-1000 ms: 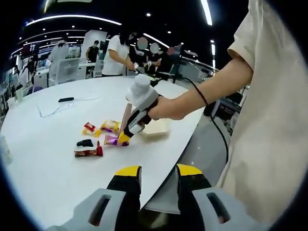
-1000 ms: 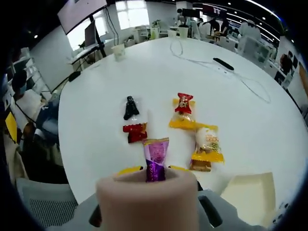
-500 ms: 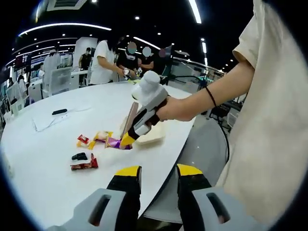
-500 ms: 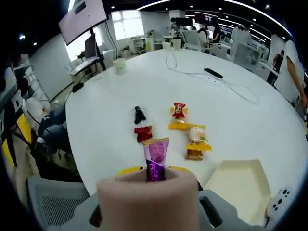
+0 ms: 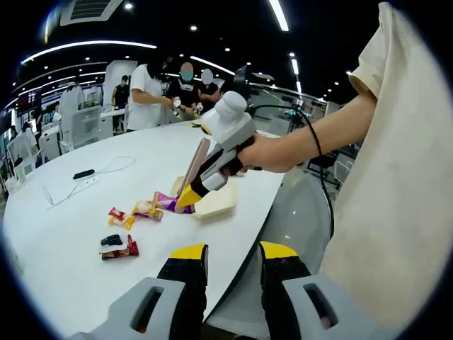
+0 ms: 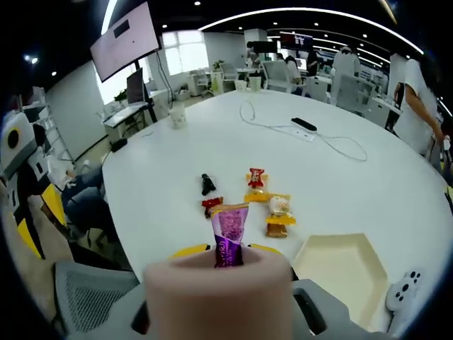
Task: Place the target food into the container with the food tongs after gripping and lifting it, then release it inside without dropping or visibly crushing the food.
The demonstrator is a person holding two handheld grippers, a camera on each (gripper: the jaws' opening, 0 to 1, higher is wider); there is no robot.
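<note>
Purple in its wrapper, the snack packet stood upright between the tips of the right gripper, which was pinched shut on it, lifted clear above the white table. In the left gripper view the same packet hung at the yellow tips of the right gripper, near the cream container.

The step in hand looked like the carry: the food was gripped and raised but not yet over the container, which lay at about four o'clock from the packet in the right gripper view. The next move likely called for a swing that way, a descent into the tray and a gentle parting of the jaws.

Other wrapped snacks lay on the table at twelve to one o'clock, with a cable farther off. None seemed to block the path. The left gripper hung off the table's edge with its jaws apart, holding nothing.
</note>
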